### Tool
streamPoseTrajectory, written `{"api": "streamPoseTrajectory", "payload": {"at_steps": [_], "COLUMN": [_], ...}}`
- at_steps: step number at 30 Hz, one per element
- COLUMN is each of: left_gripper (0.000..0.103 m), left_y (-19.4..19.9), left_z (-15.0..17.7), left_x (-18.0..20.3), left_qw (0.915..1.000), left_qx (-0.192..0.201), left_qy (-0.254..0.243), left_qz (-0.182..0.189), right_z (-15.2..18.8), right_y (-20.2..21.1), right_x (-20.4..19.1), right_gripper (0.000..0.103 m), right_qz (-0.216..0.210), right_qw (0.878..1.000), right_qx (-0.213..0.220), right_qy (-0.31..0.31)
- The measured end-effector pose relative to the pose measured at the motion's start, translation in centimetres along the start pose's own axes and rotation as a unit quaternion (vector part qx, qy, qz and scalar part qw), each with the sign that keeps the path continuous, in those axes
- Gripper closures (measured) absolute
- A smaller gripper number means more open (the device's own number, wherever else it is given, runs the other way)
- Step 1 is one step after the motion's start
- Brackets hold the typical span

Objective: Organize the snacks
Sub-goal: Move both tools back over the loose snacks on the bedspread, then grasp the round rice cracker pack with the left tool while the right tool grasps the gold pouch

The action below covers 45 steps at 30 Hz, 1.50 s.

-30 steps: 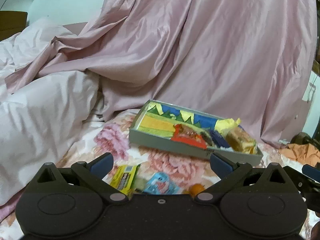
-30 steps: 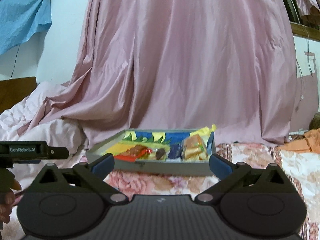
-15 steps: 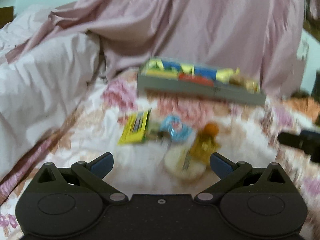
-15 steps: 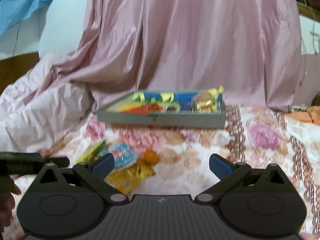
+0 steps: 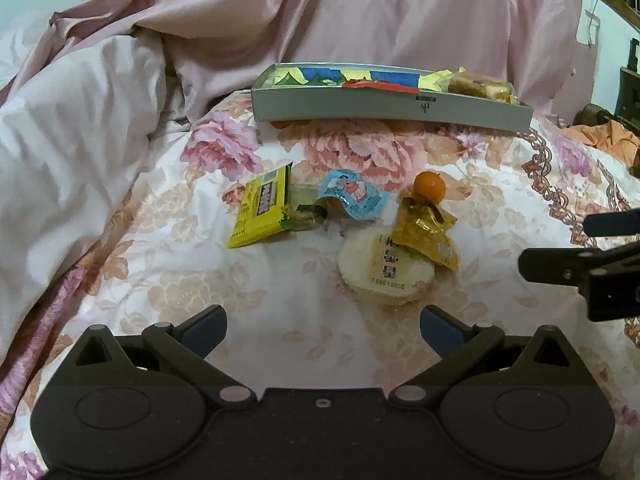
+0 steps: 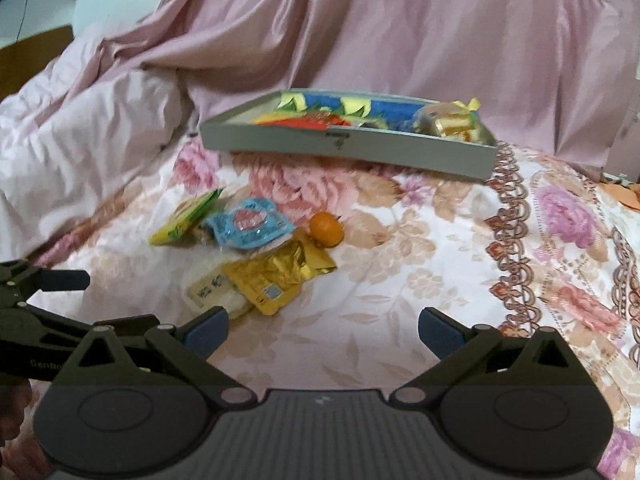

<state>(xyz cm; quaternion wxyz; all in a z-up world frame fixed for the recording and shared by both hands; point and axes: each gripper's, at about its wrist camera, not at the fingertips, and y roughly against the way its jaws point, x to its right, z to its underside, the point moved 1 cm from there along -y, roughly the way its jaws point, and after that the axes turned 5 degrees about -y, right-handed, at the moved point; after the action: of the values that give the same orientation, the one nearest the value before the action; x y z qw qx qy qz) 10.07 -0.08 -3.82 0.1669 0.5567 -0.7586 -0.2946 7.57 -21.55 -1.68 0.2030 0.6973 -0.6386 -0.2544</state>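
- Snacks lie in a loose cluster on the bed [image 5: 160,280], on the floral cover, in front of a grey tray [image 5: 360,106].
- Yellow packet [image 5: 262,208] sits at the cluster's left edge; seen from the right wrist view [image 6: 182,222] it tilts up on one side.
- Blue packet [image 5: 352,196] is just beside the yellow one, touching a small clear-wrapped piece between them.
- Round white rice cracker [image 5: 384,270] in a clear wrapper is the item nearest the left claw; its upper right edge is overlapped by a gold packet [image 5: 426,232].
- Small orange fruit [image 5: 429,187] rests at the top of the gold packet, touching it. Right wrist view shows the same fruit [image 6: 327,229] just beyond the gold packet [image 6: 276,278].
- Tray stands farther back against pink draped cloth [image 5: 360,12]; it already holds several wrapped items, red, yellow and gold. Exact contents too small to tell.
- Left claw [image 5: 322,326]: jaws spread wide, nothing between them, above bare bed cover just short of the rice cracker.
- Right claw [image 6: 323,328]: jaws spread wide, empty, above the bed cover to the right of the cluster; its left fingertip [image 6: 206,330] appears next to the cracker's edge.
- Each claw shows at the margin of the other's view.
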Motion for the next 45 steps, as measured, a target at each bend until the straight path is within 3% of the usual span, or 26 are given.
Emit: {"api": "streamPoseTrajectory", "payload": {"at_steps": [18, 24, 32, 45], "left_gripper": [0.001, 0.001, 0.001, 0.001], "left_y": [-2.3, -2.7, -2.9, -2.8], "left_z": [-0.4, -0.3, -0.4, -0.4], "left_x": [1.1, 1.3, 1.3, 1.5], "left_qw": [0.9969, 0.9959, 0.9951, 0.9936], "left_qx": [0.006, 0.006, 0.012, 0.018], "left_qy": [-0.068, -0.078, -0.081, -0.093], "left_qz": [0.040, 0.045, 0.056, 0.062], "right_z": [-2.3, -4.9, -6.3, -5.6], "right_y": [-6.5, -9.9, -14.2, -13.8], "right_x": [-0.8, -1.2, -1.8, 0.1], "right_gripper": [0.000, 0.000, 0.000, 0.015], "right_qz": [-0.035, -0.059, -0.035, -0.042], "right_qw": [0.995, 0.988, 0.978, 0.980], "right_qx": [-0.096, -0.141, -0.188, -0.179], "right_qy": [0.007, -0.026, -0.079, -0.074]}}
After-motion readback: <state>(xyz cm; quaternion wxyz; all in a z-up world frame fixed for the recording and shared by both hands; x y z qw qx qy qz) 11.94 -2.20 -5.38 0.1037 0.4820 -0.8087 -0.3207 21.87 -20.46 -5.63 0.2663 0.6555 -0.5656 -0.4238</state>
